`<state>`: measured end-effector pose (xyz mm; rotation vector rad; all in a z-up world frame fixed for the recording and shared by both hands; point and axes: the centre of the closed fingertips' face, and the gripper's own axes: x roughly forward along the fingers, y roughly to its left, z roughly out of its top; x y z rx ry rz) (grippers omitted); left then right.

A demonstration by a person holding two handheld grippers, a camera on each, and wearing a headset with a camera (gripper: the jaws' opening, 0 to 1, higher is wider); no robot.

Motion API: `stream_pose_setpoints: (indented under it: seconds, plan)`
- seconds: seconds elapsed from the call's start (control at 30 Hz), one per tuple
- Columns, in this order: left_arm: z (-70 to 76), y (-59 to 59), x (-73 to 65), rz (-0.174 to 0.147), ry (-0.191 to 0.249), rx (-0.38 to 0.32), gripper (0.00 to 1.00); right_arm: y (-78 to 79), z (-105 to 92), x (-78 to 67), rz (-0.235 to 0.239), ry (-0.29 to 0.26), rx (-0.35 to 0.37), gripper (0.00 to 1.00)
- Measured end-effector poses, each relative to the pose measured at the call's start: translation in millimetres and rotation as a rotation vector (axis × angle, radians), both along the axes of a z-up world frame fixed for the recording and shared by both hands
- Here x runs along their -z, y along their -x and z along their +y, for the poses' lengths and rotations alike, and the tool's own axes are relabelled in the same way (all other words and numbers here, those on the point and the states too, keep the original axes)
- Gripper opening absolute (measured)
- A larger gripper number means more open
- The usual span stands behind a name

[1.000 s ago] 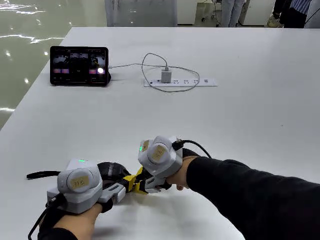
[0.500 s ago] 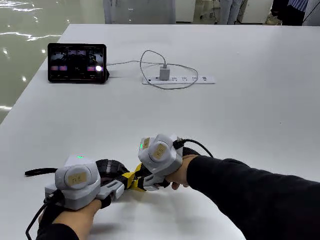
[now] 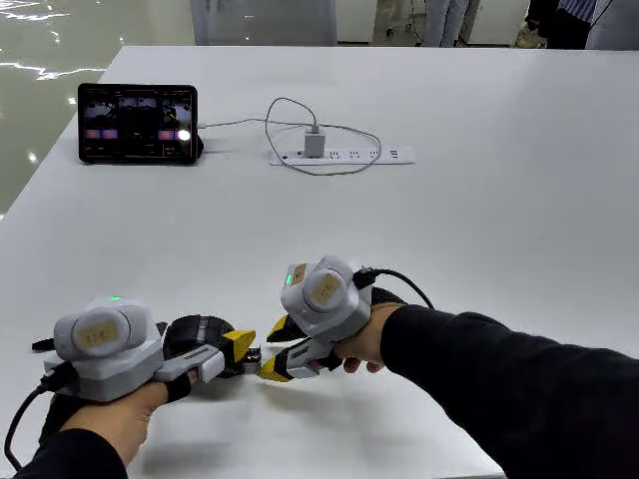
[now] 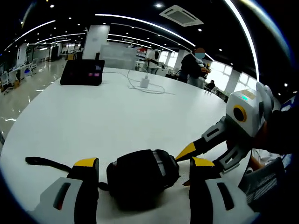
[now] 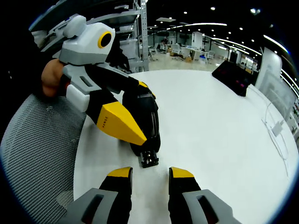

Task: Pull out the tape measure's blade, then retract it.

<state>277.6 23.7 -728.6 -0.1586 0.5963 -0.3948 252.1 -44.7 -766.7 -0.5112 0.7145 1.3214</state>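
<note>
Grab for blade tip [image 5: 149,159]
Left claw [image 4: 144,164] pinches tape measure [image 4: 140,179]; spread right claw [image 5: 149,173] should shut right on the tip, then pull straight.

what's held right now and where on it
The left gripper has its jaws either side of the tape measure, on its black case, but a firm grip cannot be told. The right gripper holds nothing.

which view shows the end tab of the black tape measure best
The right gripper view: the small dark end tab of the black tape measure lies in plain sight just ahead of the right gripper. The head view shows it tiny between the grippers; the left gripper view shows the tape measure, the tab unclear.
</note>
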Motion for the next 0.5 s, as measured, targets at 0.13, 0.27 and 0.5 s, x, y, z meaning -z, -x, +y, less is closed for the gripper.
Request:
stream_pose_setpoints:
  seconds: [0.13, 0.27, 0.5]
  plan:
    - [-9.5, 8.9, 0.0, 0.03, 0.042, 0.067, 0.87, -0.1, -12.3, -2.7, 0.002, -0.012, 0.042, 0.28]
    - [-4.1, 11.1, 1.6, 0.026, -0.02, 0.114, 0.91, 3.3, -24.9, -4.6, 0.009, -0.019, 0.069, 0.32]
    - [-2.2, 15.3, -4.5, -0.01, -0.054, 0.267, 0.99, 3.2, -54.2, -11.4, 0.039, -0.059, 0.172, 0.42]
